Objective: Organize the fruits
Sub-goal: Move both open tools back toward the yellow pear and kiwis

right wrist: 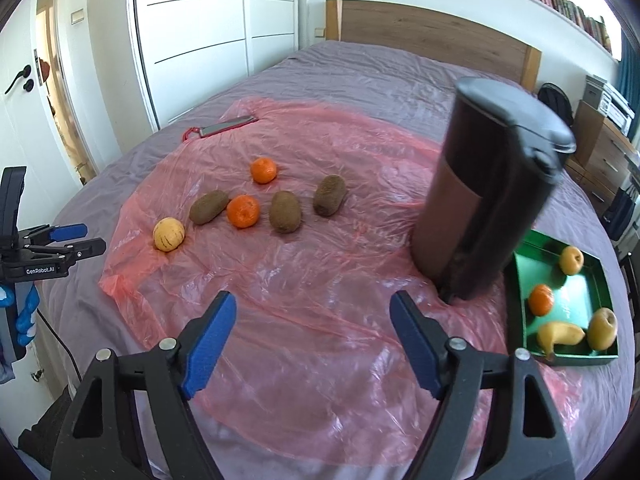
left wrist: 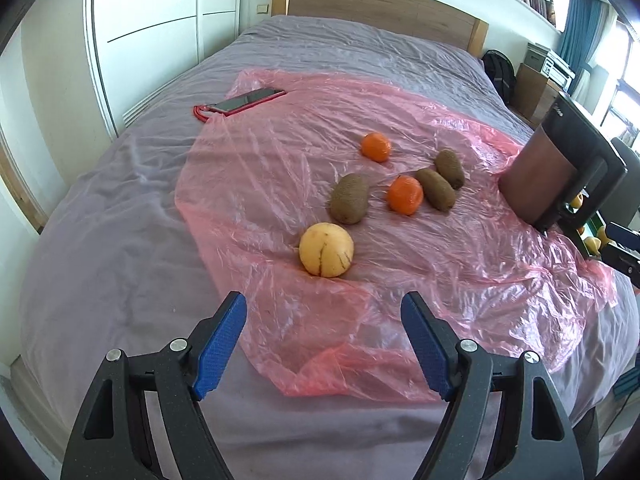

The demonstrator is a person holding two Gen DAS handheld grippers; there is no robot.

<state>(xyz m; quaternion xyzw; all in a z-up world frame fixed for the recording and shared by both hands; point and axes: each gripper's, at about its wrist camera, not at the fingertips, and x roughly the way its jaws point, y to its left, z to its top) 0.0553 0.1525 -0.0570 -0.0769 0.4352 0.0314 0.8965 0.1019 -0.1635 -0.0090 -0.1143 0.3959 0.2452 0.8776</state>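
Loose fruit lies on a pink plastic sheet on the bed: a yellow round fruit, three kiwis and two mandarins. The same yellow fruit shows in the right wrist view. A green tray at the right holds a mandarin, a banana and two yellowish fruits. My left gripper is open and empty, just short of the yellow fruit. My right gripper is open and empty over the sheet, left of the tray.
A tall dark cylindrical appliance stands between the loose fruit and the tray. A red phone with a cord lies at the sheet's far left corner. The wooden headboard is at the back. A wardrobe is at the left.
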